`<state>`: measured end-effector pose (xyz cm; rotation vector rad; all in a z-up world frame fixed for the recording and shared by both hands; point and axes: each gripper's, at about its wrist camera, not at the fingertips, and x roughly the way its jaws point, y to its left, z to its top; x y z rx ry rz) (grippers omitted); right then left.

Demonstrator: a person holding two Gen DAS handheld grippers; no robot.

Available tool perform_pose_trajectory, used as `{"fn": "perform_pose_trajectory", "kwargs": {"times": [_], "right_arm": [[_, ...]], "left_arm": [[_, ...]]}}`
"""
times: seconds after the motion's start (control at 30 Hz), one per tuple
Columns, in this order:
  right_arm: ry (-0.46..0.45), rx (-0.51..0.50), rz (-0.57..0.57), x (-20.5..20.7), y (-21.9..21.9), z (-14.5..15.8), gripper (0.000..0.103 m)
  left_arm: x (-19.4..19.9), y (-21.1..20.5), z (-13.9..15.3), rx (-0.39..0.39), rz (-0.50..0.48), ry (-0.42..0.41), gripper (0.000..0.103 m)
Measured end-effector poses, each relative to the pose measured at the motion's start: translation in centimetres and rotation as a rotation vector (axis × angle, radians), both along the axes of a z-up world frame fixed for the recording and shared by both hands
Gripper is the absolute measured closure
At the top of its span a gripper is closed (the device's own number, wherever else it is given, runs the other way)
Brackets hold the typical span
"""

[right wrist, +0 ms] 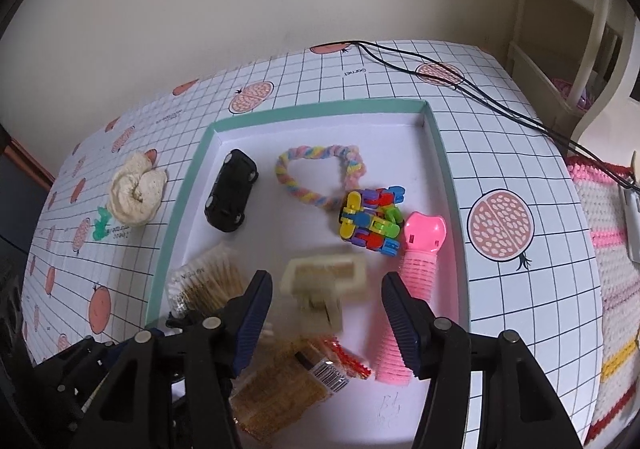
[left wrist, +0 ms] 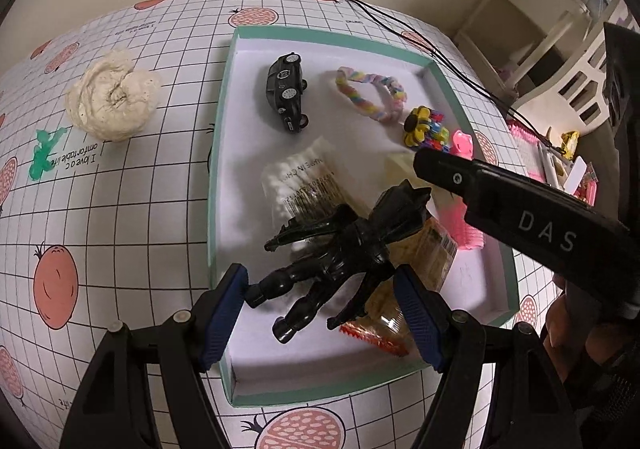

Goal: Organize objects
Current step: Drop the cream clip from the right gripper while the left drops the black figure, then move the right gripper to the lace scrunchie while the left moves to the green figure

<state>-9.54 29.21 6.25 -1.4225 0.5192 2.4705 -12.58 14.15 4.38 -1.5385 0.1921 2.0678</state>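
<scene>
Cream wall backs a table [right wrist: 520,153] covered in a grid cloth printed with pomegranates. On it sits a shallow tray [right wrist: 442,153] with a teal rim. Inside lie a black toy car [right wrist: 231,191], a pastel twisted loop [right wrist: 320,173], a multicoloured block toy [right wrist: 372,223], a pink ribbed toy [right wrist: 412,289], a cream plastic piece [right wrist: 324,277], a bag of cotton swabs [left wrist: 298,181] and snack packets [right wrist: 280,393]. Left of the tray, on the cloth, rest a crumpled cream cloth [left wrist: 112,97] and a small green figure [left wrist: 44,155]. The left gripper [left wrist: 320,313] is spread wide around a black winged figure [left wrist: 340,249], not touching it. The right gripper [right wrist: 326,317] is spread open above the cream piece, holding nothing.
</scene>
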Motion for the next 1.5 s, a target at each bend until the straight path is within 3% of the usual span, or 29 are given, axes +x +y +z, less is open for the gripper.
{"fn": "perform_pose_trajectory", "kwargs": {"times": [0.47,0.93,1.4,1.5], "right_arm": [[0.124,0.017,-0.026,0.6,0.2,2.4,0.042],[0.116,0.022,-0.016,0.5,0.1,2.2,0.042],[0.125,0.035,0.027,0.2,-0.7,2.1,0.011],[0.126,0.040,0.032,0.2,-0.9,2.1,0.006]], "left_arm": [[0.1,0.2,2.4,0.063,-0.008,0.051,0.027],[-1.9,-2.7,3.2,0.079,0.141,0.118,0.027],[-4.3,-7.8,3.1,0.086,0.371,0.144,0.026],[-4.6,-8.6,2.9,0.084,0.403,0.144,0.017]]}}
